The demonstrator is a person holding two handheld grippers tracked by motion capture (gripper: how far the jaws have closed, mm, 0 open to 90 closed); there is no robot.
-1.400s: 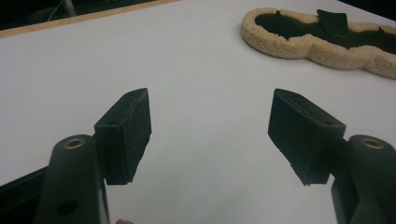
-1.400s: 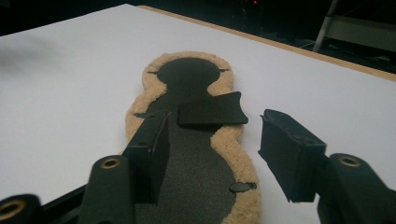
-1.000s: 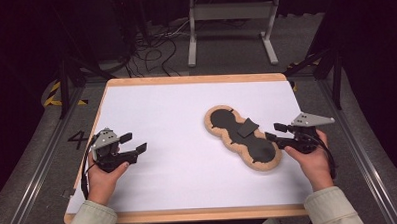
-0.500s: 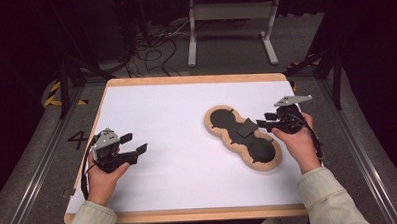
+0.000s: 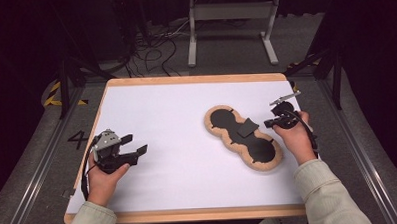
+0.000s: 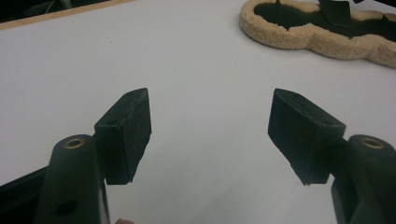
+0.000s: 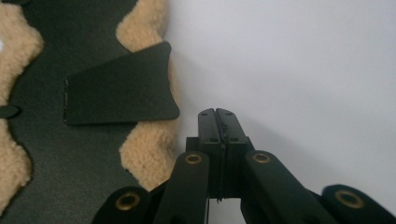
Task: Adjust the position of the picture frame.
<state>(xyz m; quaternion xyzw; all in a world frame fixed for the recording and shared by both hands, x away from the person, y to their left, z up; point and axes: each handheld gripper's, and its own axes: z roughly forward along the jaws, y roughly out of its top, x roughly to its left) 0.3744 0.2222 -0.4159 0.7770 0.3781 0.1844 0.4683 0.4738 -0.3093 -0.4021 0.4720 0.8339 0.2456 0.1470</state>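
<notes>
White tabletop, one item on it.
The table (image 5: 151,108), white-topped with a pale wooden edge, fills the frame's middle; a peanut-shaped fleece-rimmed black pad (image 5: 242,135) lies flat right of centre, running diagonally toward lower right, a black flap (image 5: 247,127) across its waist.

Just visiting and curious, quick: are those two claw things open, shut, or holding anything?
Left gripper: open, holding nothing.
Right gripper: shut, holding nothing, beside the fleece pad.

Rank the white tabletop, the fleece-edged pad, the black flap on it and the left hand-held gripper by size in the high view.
1. White tabletop
2. Fleece-edged pad
3. Left hand-held gripper
4. Black flap

The gripper sits nearer the camera, so its lead over the flap may be overstated.
</notes>
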